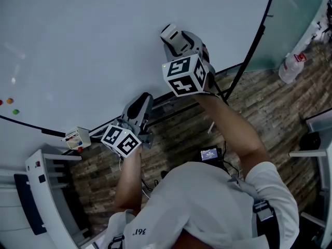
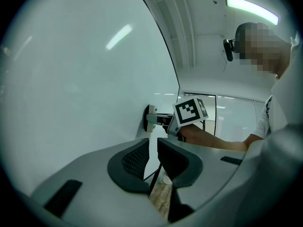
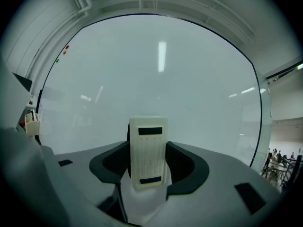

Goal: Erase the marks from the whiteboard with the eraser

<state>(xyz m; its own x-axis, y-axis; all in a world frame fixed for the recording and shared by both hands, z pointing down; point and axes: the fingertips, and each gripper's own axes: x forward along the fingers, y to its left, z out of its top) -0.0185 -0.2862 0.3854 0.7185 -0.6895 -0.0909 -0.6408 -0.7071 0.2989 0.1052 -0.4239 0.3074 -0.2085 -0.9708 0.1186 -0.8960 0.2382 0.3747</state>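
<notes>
Eraser (image 3: 147, 150) clamped in right gripper (image 1: 174, 38) jaws on whiteboard (image 1: 104, 35) | left gripper (image 2: 152, 157) low, jaws slightly apart

eraser (image 3: 147, 151) | white, upright | clamped in right tongs (image 3: 147, 167) | pressed against whiteboard (image 1: 93, 45) | white, glossy

Head view looks steeply down, with the large white whiteboard (image 1: 104, 45) at 11 o'clock. Right gripper view faces it close; left gripper view skims alongside.

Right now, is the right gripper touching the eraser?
Touching. The right gripper view shows the right gripper with jaws clamped against both sides of the eraser.
</notes>
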